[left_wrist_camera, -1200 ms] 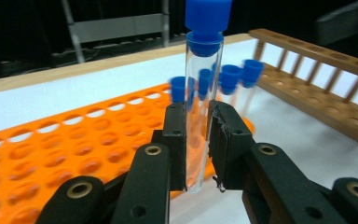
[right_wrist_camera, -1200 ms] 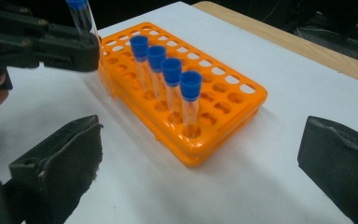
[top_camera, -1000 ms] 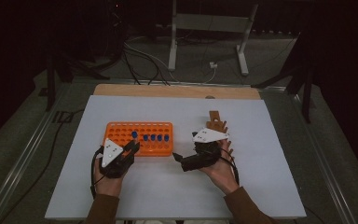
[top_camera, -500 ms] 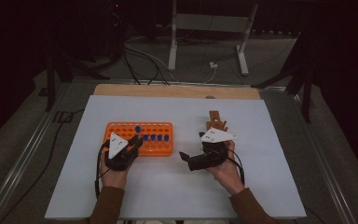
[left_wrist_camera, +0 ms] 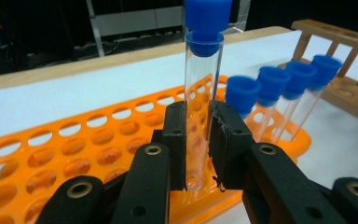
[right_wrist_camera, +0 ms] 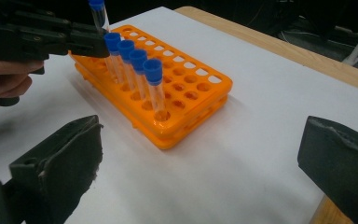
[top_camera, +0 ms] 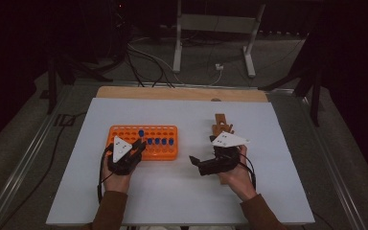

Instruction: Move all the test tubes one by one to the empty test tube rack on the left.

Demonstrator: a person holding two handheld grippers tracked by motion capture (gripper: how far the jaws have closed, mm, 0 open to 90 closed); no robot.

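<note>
My left gripper point(left_wrist_camera: 198, 140) is shut on a clear test tube with a blue cap point(left_wrist_camera: 200, 84), which it holds upright over the orange rack point(left_wrist_camera: 74, 140). That tube stands higher than the row of several blue-capped tubes point(left_wrist_camera: 279, 88) in the rack beside it; its lower end is hidden behind the jaws. In the high view the left gripper point(top_camera: 139, 146) is at the rack's point(top_camera: 163, 152) front left. My right gripper point(top_camera: 196, 164) lies to the rack's right and points toward it. Its jaws point(right_wrist_camera: 200, 158) stand wide open with nothing between them.
A wooden tube rack point(top_camera: 222, 125) stands behind the right hand. The white table top point(top_camera: 182, 115) has a wooden strip along its far edge point(top_camera: 182, 93). Cables and metal stand legs lie on the dark floor beyond.
The left gripper with its tube has shifted slightly toward the rack and the tube's cap now stands a little above the row. The right gripper has barely moved.
</note>
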